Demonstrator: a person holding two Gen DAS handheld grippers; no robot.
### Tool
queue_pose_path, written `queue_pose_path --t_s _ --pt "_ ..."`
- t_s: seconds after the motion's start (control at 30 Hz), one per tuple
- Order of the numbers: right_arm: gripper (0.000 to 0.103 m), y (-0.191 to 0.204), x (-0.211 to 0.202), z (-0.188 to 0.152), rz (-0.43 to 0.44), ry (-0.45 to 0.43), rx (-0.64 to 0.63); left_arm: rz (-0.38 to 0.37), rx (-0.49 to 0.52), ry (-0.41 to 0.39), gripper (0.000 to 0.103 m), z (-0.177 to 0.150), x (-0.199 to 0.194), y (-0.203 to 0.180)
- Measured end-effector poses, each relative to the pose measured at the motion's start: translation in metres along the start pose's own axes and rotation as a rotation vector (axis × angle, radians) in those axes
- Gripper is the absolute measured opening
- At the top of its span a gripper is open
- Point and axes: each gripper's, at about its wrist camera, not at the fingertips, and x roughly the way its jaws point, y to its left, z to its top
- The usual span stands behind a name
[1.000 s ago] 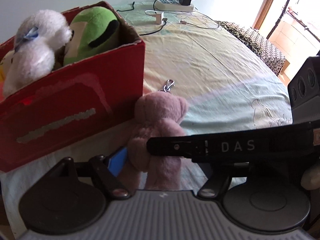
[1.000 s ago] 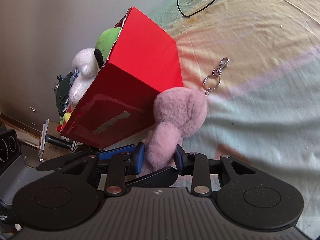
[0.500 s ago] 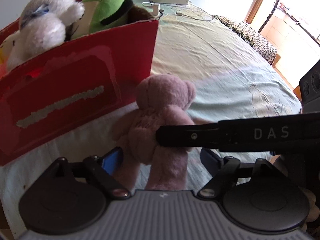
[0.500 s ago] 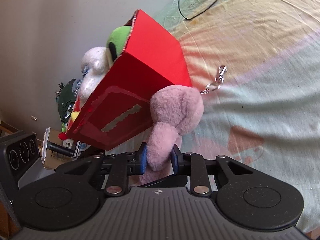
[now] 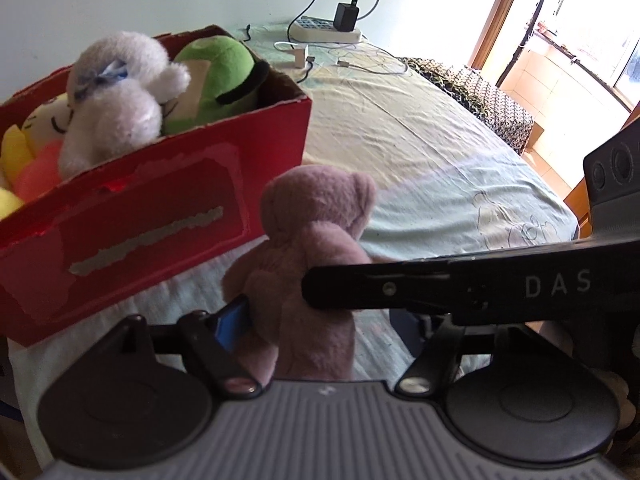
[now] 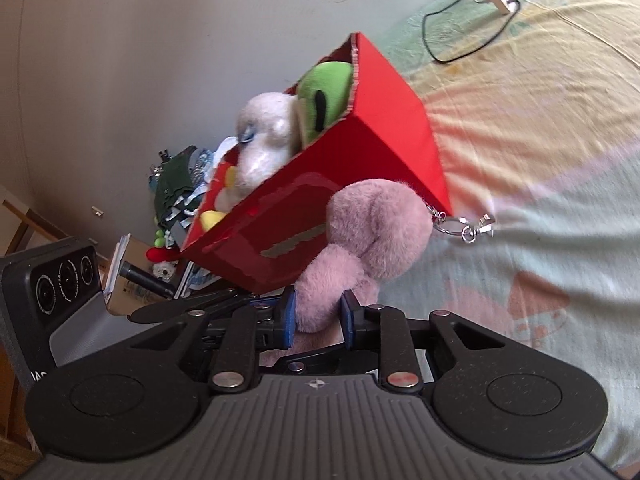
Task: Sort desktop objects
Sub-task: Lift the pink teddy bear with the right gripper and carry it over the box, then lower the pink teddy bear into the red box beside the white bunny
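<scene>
Left tongs (image 5: pixel 320 328), left wrist view: jaws wide apart; the pink plush bear (image 5: pixel 312 240) stands between them, with the blue pad (image 5: pixel 231 321) just beside or brushing the bear's side, no squeeze visible. The right tongs' black finger (image 5: pixel 440 286) crosses in from the right and presses the bear's middle. Bear is upright, off the sheet, just in front of the red box (image 5: pixel 152 216), near its right front corner. Box sits at the bed's left edge, already stuffed w/ a white plush (image 5: pixel 116 96), a green plush (image 5: pixel 216 76) and yellow/pink ones. Power strip (image 5: pixel 324 32) and cables lie at the bed's far edge, well apart.

Right wrist view: right tongs (image 6: pixel 318 318) are clamped on the bear's lower body, blue pads dented into the fur, so this side carries it. Keyring clip (image 6: pixel 466 228) dangles from the head, above the bed sheet (image 6: pixel 540 160). Bear is held low on the body, prob. so the head goes over the rim first. Box looks full; bear may perch on top and roll off.
</scene>
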Motion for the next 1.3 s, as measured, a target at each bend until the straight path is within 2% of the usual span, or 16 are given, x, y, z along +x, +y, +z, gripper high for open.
queue_pose_path --t_s 0.4,0.77,0.93,1.13,1.3 --pt "0.025 0.045 0.014 0.012 0.165 0.032 -0.109 -0.001 -0.091 -0.124 0.072 -0.011 -0.066 0.034" --pt "0.025 0.091 0.033 0.026 0.335 0.035 -0.195 0.054 -0.171 -0.257 0.072 -0.022 -0.125 0.061" --pt "0.025 0.102 0.040 0.030 0.363 0.015 -0.219 0.074 -0.176 -0.295 0.072 -0.020 -0.136 0.068" --pt "0.025 0.113 0.046 0.039 0.385 -0.020 -0.243 0.065 -0.186 -0.334 0.072 -0.013 -0.146 0.079" --pt "0.025 0.121 0.056 0.053 0.416 -0.034 -0.256 0.095 -0.187 -0.373 0.072 -0.004 -0.154 0.088"
